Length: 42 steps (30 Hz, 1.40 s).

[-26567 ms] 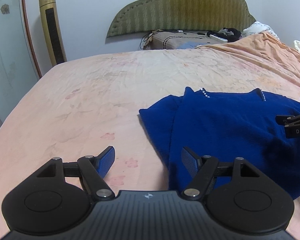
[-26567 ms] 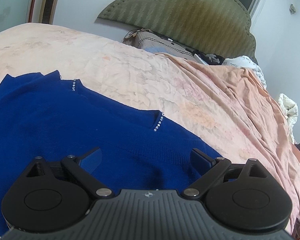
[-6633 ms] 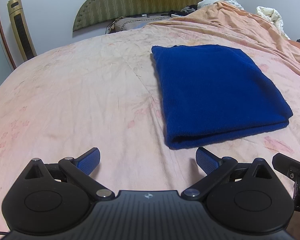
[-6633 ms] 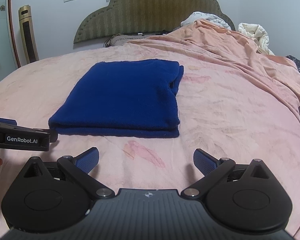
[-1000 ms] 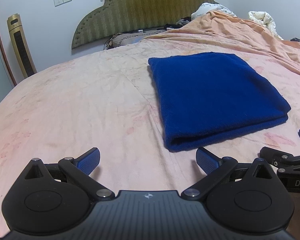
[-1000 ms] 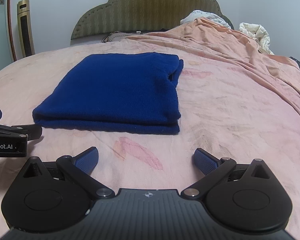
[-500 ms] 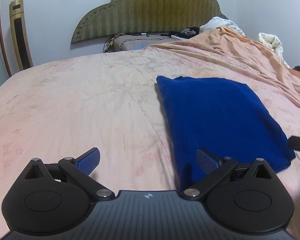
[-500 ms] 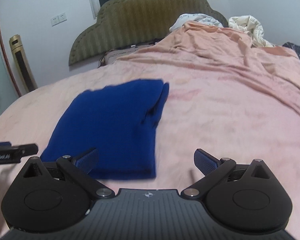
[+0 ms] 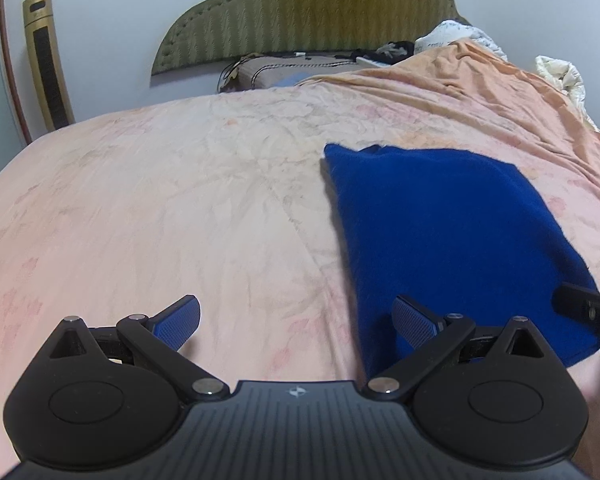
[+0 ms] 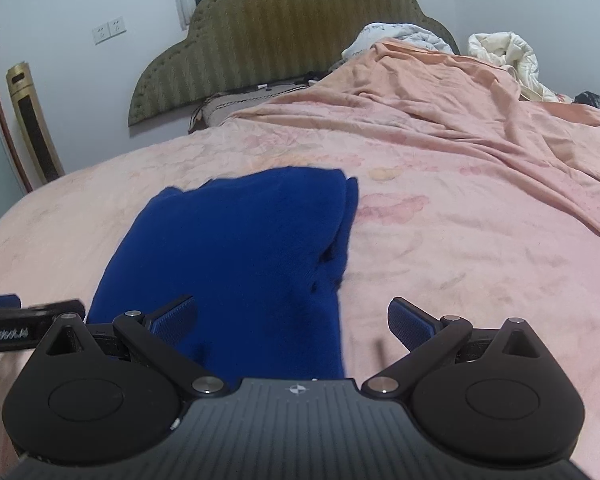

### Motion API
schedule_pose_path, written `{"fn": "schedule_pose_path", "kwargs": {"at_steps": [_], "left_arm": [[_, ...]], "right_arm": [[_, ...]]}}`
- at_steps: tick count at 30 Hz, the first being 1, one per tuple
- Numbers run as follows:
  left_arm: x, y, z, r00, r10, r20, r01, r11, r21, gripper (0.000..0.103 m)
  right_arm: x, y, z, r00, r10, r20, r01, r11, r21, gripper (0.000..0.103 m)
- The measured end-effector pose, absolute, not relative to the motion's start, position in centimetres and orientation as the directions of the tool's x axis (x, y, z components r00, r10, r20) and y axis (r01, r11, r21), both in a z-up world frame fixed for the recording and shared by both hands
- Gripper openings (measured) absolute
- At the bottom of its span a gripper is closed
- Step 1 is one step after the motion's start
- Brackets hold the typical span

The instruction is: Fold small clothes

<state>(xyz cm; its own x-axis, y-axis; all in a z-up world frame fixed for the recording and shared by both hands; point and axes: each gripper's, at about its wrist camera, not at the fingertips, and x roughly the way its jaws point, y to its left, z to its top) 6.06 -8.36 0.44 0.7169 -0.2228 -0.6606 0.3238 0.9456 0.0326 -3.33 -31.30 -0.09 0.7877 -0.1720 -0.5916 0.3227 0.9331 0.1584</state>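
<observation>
- The bed (image 9: pixel 160 208) has a pale pink floral sheet, wrinkled, running up to a green headboard (image 9: pixel 308 12).
- A folded blue garment (image 9: pixel 452 232) lies flat on the sheet, right of the middle in the left view.
- An orange-pink blanket (image 10: pixel 460 112) lies bunched along the bed's right side.
- A pillow (image 9: pixel 284 70) rests by the headboard.

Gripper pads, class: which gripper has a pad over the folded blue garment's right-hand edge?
The right gripper: its left pad overlaps the blue garment.
</observation>
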Motion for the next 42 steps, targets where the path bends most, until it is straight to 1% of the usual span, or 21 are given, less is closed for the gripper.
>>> {"fn": "schedule_pose_path", "kwargs": {"at_steps": [5,11,18,28,42], "left_arm": [[5.1,-7.2,-0.2,0.703,-0.201,-0.682,0.287,0.958,0.014,0.103],[3.3,-6.1,-0.3,0.688,-0.216,-0.693,0.298,0.954,-0.002,0.103],[1.2,-5.7,-0.5,0.683,-0.212,-0.699,0.312,0.950,0.016,0.103],[-0.1,-5.7,-0.7,0.688,-0.199,-0.698,0.319,0.947,0.044,0.103],[-0.2,-5.4,-1.1,0.694,-0.189,-0.695,0.312,0.949,0.052,0.103]], "right_arm": [[-5.0,-29.7,-1.0,0.773,-0.149,-0.616,0.322,0.929,0.180,0.103],[-7.0,-28.3,-1.4,0.755,-0.148,-0.639,0.320,0.933,0.163,0.103],[-8.3,-26.3,-1.6,0.740,-0.187,-0.646,0.300,0.952,0.068,0.103],[-8.8,-23.7,-2.1,0.734,-0.170,-0.658,0.229,0.973,0.004,0.103],[-8.9,-23.6,-2.7,0.727,-0.181,-0.662,0.254,0.967,0.014,0.103]]}}
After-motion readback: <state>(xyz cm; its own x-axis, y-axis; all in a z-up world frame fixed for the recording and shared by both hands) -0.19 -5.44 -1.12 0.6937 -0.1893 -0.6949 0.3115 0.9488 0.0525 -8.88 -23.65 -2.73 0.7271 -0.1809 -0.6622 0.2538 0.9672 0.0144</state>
